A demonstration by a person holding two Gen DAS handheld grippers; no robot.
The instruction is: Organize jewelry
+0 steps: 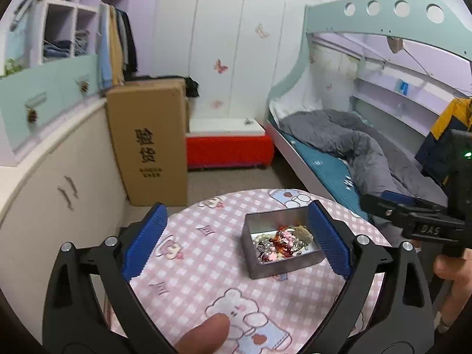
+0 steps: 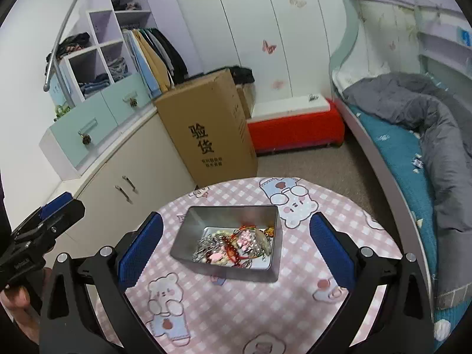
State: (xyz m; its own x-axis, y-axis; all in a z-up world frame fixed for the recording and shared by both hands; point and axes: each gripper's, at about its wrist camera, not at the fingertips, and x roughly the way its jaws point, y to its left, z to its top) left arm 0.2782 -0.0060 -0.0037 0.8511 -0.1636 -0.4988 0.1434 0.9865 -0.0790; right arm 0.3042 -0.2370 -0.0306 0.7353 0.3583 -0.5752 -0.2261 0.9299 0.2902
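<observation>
Centrally, on your round table [image 2: 309, 318] with its pink checked cloth, sits the open metal tin [image 2: 227, 247]; the jewelry [image 2: 236, 246] lies heaped inside it, toward its right end. Your right gripper [image 2: 236, 247] hangs in front of the tin, jaws spread wide, empty. Your left gripper [image 1: 236, 239] hangs to the tin's left, jaws likewise wide apart, holding nothing.

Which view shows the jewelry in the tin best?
The right wrist view: the jewelry lies centred and unobstructed in the open tin. The left wrist view shows the pile partly behind the left gripper's finger.
</observation>
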